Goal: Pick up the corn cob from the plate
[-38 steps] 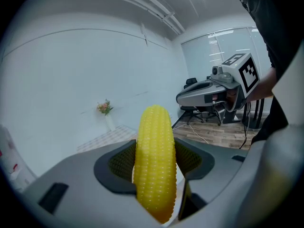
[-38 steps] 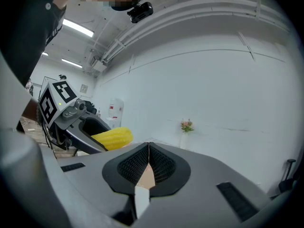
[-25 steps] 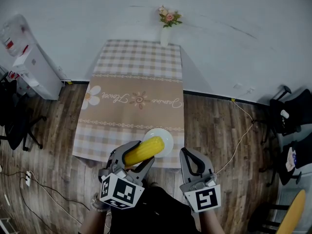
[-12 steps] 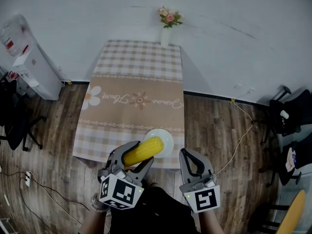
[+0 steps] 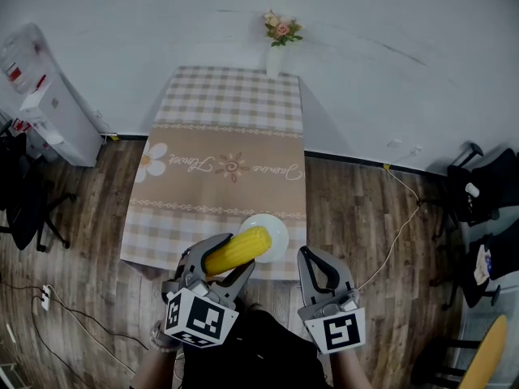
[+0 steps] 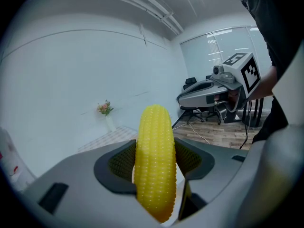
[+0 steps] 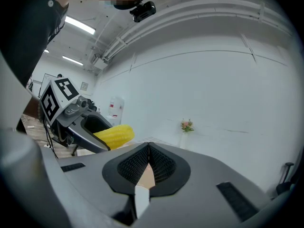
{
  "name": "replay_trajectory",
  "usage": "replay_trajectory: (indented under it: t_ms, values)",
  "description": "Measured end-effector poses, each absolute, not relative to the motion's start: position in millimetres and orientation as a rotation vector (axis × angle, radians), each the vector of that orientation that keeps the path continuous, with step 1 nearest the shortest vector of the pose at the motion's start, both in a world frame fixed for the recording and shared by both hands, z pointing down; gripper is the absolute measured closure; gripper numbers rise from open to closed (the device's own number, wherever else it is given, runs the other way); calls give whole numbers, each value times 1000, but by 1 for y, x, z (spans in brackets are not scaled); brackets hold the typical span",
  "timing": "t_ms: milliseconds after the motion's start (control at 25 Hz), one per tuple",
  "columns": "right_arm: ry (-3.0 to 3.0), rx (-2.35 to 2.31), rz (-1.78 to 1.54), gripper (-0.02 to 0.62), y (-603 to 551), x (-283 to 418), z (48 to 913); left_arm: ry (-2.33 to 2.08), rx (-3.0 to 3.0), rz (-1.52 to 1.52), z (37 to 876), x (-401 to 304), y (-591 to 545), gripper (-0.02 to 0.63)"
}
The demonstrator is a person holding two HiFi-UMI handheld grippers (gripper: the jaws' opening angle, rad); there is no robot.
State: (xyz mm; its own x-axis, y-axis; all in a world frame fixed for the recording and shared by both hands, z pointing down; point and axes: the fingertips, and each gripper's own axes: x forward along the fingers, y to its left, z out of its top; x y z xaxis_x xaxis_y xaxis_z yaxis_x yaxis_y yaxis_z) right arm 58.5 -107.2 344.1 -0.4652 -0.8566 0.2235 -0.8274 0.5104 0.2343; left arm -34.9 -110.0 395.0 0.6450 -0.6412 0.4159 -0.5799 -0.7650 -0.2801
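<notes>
Head view: the left gripper point(image 5: 227, 258) holds the cob point(image 5: 239, 249) up, its tip overlapping the plate point(image 5: 278, 230) at the table's point(image 5: 227, 128) near edge. The right gripper point(image 5: 310, 255) is beside it.

Left gripper view: the jaws pinch the cob's middle.

Right gripper view: the jaws are pressed together, with nothing between them.

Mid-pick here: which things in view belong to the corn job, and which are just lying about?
In the job:
corn cob, clamped in the left tongs
white plate at the table's near edge

Just about:
right tongs, shut on nothing
flower vase
water dispenser
office chair
floor cable
</notes>
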Motion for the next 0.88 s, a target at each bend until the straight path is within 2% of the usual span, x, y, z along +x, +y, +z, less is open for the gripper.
replay_trajectory:
  t_ms: [880]
  values:
    - [-2434,1399,-119,554,-107,56,349,1023,-2747,-769,400,-37,-111,348]
